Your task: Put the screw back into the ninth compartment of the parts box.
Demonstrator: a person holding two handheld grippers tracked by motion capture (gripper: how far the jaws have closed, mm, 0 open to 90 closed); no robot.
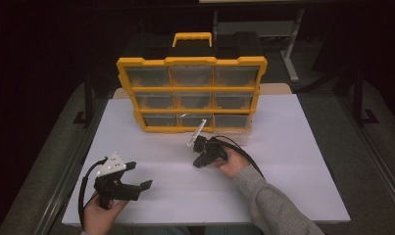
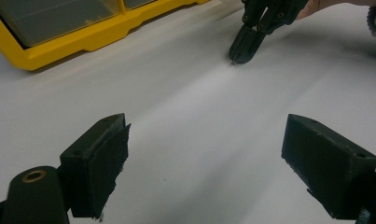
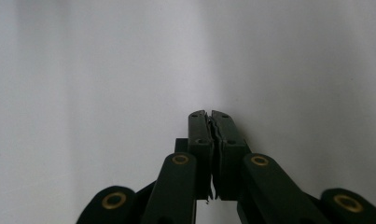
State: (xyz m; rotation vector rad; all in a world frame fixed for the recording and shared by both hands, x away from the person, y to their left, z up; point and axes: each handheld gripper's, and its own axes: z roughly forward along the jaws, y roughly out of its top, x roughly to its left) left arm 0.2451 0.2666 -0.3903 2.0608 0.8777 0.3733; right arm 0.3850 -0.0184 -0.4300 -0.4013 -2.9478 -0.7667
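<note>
The right gripper (image 3: 210, 116) has its jaws pressed together on the white table (image 1: 293, 147), tip down, with something tiny and unidentifiable at the tip. Just beyond stands the yellow drawer organizer (image 1: 191, 93) — drawers closed, contents unclear. The left gripper (image 2: 204, 154) gapes wide — empty.

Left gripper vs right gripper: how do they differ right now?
The left gripper has its jaws wide apart with nothing between them; the right gripper has its jaws pressed shut. The left one sits near the table's front left edge; the right one is nearer the middle, in front of the yellow drawer organizer. The left one points across the table; the right one tips down at it. Both are black and hand-held.
</note>
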